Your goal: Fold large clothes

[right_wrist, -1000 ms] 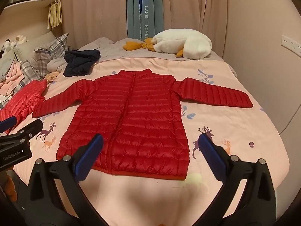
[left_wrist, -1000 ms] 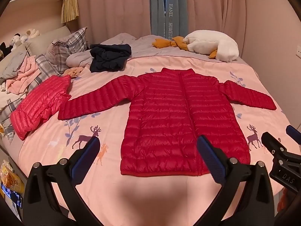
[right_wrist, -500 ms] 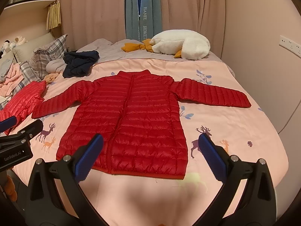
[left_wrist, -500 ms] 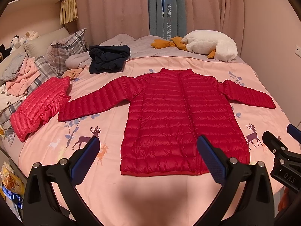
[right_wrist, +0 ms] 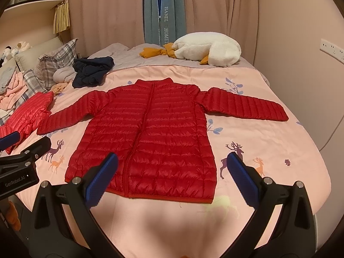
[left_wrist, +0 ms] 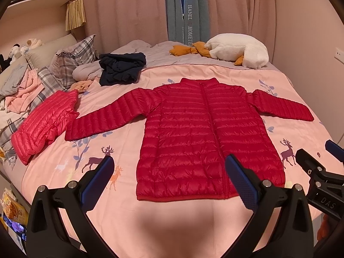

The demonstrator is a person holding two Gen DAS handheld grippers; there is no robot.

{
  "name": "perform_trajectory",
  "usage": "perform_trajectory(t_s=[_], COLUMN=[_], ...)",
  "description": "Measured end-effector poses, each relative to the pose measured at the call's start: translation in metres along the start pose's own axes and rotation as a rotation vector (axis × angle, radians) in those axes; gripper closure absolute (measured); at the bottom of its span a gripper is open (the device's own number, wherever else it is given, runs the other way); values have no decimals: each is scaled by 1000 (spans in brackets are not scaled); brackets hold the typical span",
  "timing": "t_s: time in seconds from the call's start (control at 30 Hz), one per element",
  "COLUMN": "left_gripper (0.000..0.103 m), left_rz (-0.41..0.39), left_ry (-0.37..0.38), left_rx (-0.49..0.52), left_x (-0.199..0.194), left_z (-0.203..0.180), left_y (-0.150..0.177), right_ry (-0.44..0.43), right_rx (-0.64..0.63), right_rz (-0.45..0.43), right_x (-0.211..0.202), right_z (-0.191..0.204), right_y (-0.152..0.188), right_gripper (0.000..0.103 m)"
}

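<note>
Left gripper (left_wrist: 169, 178): jaws spread wide, nothing between the pads, held above the near edge of the bed (left_wrist: 185, 221) and clear of all fabric. Right gripper (right_wrist: 172, 172): the same condition, jaws wide apart and empty, positioned just beside the left one; each unit shows at the edge of the other's view.

Directly ahead of both grippers lies the jacket (left_wrist: 204, 137), a red quilted garment spread flat on the pink bedspread, front side up, zip closed, collar pointing toward the far end of the bed. Its hem runs along the side nearest the grippers. Both sleeves extend outward: the left sleeve (left_wrist: 111, 116) reaches toward a second, lighter red jacket (left_wrist: 45, 126) lying crumpled at the bed's left side; the right sleeve (right_wrist: 245, 105) reaches toward the wall side.

Farther out: a dark garment (left_wrist: 121, 68), plaid pillows (left_wrist: 73, 58) and a white plush goose (left_wrist: 236, 51) near the curtain.

Task status, as judged: the jacket is laid out and smoothed, ready for folding. No fold is made yet. Remaining: sleeves inward, then the body folded over.
</note>
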State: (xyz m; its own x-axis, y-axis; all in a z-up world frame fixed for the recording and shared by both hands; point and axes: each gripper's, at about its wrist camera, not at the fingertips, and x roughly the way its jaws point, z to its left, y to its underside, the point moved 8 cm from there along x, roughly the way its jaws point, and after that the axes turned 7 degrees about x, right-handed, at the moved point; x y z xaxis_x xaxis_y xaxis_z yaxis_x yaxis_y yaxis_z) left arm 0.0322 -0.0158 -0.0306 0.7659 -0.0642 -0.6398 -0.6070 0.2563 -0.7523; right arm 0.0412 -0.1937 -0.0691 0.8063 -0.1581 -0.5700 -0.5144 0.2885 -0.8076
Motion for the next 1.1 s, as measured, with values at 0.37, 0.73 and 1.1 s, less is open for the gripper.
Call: perform_trajectory(t_s=[0.37, 0.73, 1.1], left_gripper=[1, 1, 1], left_rz=[0, -8, -11], left_ry=[6, 8, 9], left_rx=[8, 18, 19], left_x=[2, 3, 3], left_z=[-2, -6, -6], left_y=[3, 5, 5], right_ry=[0, -4, -3], right_rx=[0, 3, 3], right_rz=[-1, -2, -3], right_x=[-1, -1, -2], right_z=[1, 1, 1], right_y=[1, 1, 1], right_gripper=[2, 2, 2])
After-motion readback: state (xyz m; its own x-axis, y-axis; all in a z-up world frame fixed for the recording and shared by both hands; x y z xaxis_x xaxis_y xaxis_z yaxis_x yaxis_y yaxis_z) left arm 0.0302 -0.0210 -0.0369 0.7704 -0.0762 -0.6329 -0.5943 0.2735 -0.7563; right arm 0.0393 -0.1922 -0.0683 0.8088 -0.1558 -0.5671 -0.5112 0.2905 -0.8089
